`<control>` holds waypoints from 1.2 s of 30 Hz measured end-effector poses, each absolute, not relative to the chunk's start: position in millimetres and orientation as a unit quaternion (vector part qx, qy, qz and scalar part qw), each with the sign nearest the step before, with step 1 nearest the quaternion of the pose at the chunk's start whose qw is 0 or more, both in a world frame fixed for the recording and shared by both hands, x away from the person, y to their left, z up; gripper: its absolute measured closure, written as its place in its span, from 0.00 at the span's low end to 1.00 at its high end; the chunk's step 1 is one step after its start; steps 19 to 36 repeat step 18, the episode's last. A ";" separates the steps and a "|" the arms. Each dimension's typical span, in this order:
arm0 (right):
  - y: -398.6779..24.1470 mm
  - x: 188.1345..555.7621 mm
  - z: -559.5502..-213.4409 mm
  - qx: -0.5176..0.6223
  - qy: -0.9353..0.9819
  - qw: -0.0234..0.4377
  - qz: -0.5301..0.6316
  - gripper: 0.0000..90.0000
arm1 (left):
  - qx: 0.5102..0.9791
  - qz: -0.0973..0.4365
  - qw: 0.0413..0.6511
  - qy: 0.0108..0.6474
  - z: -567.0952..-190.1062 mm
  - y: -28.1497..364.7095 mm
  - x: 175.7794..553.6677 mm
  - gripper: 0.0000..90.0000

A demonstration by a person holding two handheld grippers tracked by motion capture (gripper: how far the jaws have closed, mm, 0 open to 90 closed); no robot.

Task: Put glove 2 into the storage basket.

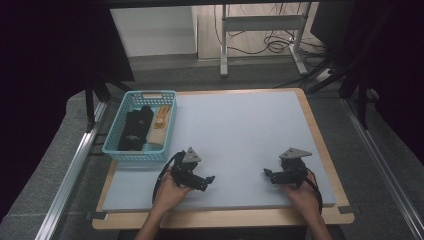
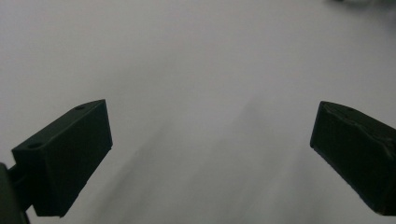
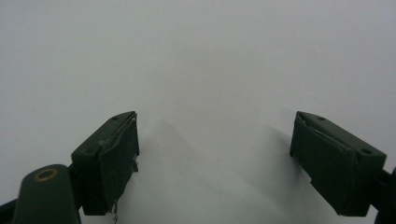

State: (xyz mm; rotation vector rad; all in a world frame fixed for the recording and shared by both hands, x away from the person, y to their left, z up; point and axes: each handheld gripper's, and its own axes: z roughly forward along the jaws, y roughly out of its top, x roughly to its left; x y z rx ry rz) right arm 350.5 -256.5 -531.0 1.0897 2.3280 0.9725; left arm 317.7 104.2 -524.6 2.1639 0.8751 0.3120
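1. Nearest the camera in the high view, two bare forearms are seen coming in from the bottom edge, each hand wrapped around a black gripper resting low over the pale blue-grey mat [image 1: 240, 135].
2. Left gripper [image 1: 209, 179] is held near the mat's front-left, jaws pointed toward the middle. In the left gripper view its jaws are spread wide, with nothing but plain mat between them.
3. Right gripper [image 1: 267, 173] is parked near the front-right, jaws pointed back toward the left one, the two well apart. In the right gripper view its jaws are also spread wide, and nothing is gripped.
4. A teal plastic basket [image 1: 116, 150] is set at the mat's left edge, just beyond the left gripper, not touched by it.
5. Inside the basket, black items [image 1: 135, 129] are laid along the left and middle, and a tan, wood-coloured piece [image 1: 159, 126] is tucked against the right wall. What exactly they are can't be told.
6. The mat is laid on a wooden board [image 1: 320, 145].
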 end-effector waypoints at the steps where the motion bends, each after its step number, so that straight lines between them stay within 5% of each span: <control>1: -256.5 350.5 -531.1 0.389 0.831 0.195 0.347 0.17 | 0.851 0.125 0.377 0.343 -527.9 103.5 316.9 0.00; 36: -256.2 349.8 -531.4 0.388 0.831 0.197 0.346 0.17 | 0.854 0.130 0.347 0.365 -547.1 103.0 313.3 0.00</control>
